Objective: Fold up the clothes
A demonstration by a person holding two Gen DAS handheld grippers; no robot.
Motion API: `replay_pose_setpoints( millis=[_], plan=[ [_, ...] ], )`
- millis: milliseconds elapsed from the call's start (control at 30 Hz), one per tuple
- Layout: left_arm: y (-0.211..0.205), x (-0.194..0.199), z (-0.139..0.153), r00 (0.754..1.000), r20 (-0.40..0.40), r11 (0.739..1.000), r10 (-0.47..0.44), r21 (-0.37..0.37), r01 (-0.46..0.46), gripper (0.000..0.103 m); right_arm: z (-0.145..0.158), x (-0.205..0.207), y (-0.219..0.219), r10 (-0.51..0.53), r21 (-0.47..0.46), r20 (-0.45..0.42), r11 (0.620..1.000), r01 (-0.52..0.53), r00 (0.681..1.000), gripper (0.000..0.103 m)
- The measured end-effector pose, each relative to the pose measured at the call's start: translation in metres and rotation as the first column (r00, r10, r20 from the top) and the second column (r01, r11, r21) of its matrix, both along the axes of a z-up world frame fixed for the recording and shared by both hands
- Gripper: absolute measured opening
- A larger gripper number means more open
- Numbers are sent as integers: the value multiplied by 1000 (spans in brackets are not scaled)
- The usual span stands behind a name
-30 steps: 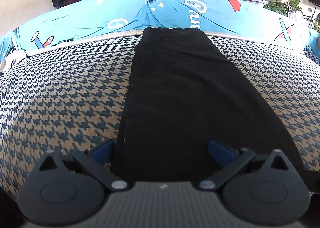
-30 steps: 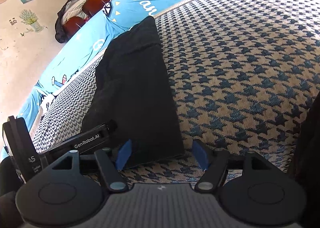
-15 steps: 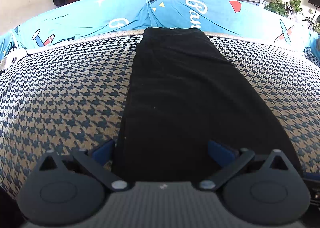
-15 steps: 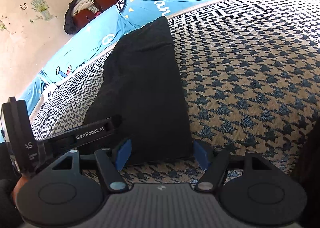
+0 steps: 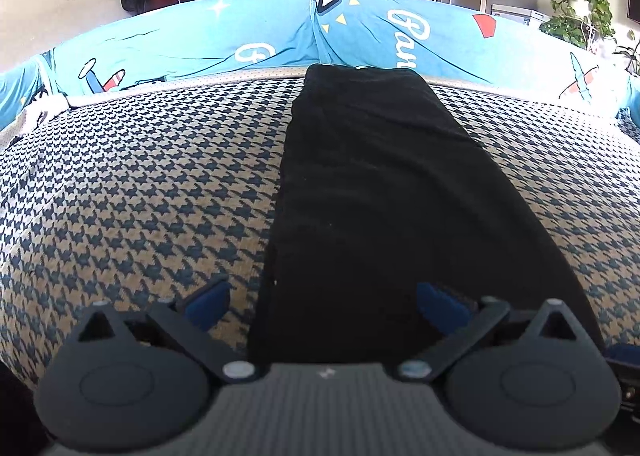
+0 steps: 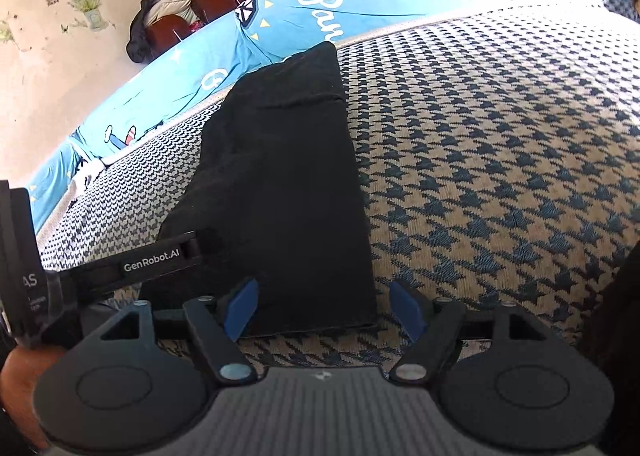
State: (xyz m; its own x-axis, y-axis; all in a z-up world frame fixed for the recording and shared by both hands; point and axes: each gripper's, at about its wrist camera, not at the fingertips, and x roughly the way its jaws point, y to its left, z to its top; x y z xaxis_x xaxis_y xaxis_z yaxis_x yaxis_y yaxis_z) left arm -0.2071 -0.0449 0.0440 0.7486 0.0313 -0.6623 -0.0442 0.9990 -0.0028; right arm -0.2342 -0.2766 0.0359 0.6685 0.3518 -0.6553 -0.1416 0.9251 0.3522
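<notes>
On the houndstooth bed cover (image 5: 140, 184), seen from the left wrist, a long black garment (image 5: 384, 192) lies flat, its near left corner straddled by the released left gripper (image 5: 324, 298). From the right wrist, the right gripper (image 6: 322, 310) is likewise spread over the near right corner. A lengthwise fold appears pending; both corners must be pinched next.

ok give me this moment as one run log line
stage: pre-grasp | black garment: flat long strip on houndstooth cover | left gripper: open, straddles near left edge | right gripper: open, at near right corner
</notes>
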Motion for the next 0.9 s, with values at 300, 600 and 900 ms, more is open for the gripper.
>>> replay_pose_setpoints(
  millis=[300,600,900],
  plan=[
    [2,0,-2,1000,-20,1000,16,-13,-16,103,1,-2,-1,1,-8,11,1000,-1,1000,89],
    [1,1,-3,1000,-26,1000,16,-11,-16,103,0,-5,-2,16,14,6,1000,-16,1000,89],
    [2,1,-3,1000,-28,1000,12,-10,-13,103,0,-7,-2,24,15,13,1000,-25,1000,89]
  ],
)
